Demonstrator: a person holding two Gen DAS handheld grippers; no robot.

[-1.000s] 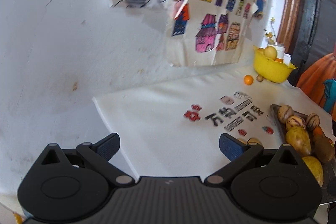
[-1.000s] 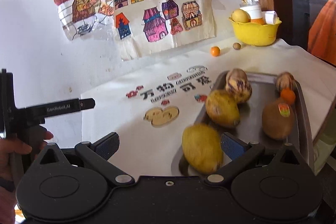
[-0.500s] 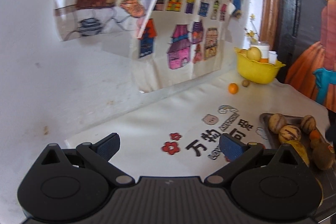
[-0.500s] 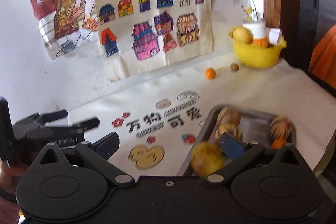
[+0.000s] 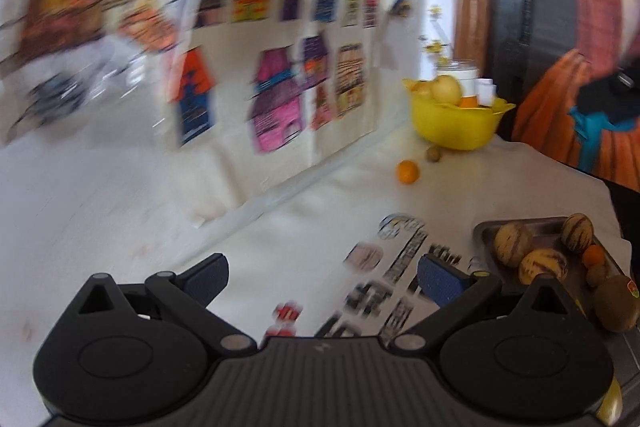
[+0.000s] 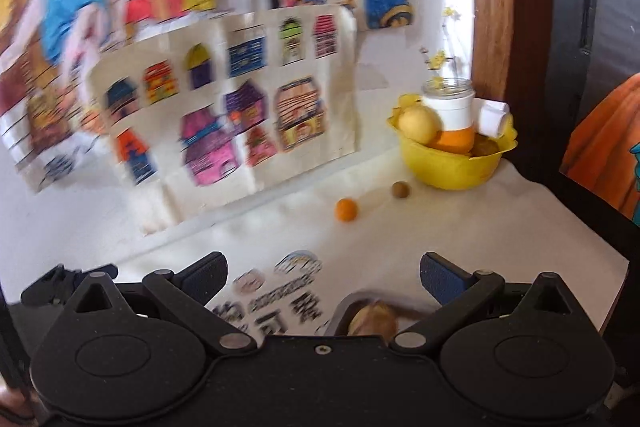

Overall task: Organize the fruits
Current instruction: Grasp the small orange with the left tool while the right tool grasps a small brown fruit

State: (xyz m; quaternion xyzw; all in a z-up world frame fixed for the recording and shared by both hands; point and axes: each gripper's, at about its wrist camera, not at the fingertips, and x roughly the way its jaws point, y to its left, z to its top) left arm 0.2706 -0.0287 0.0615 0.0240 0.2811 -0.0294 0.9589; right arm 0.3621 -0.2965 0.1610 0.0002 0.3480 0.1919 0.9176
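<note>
Your two matte black plastic grippers (image 5: 322, 277) (image 6: 323, 277) each show twin round pivot housings, triangular cut-outs, silver rivets, a ribbed centre plate and fingers (image 5: 438, 277) with dark blue ridged pads.

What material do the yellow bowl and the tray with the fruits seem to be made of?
The yellow bowl looks like plastic: one even bright colour, a smooth soft sheen and a thin wavy rim. The tray looks like metal, perhaps steel: grey, dull shine, thin raised edge with rounded corners. The picture is blurred, so neither is certain.
</note>
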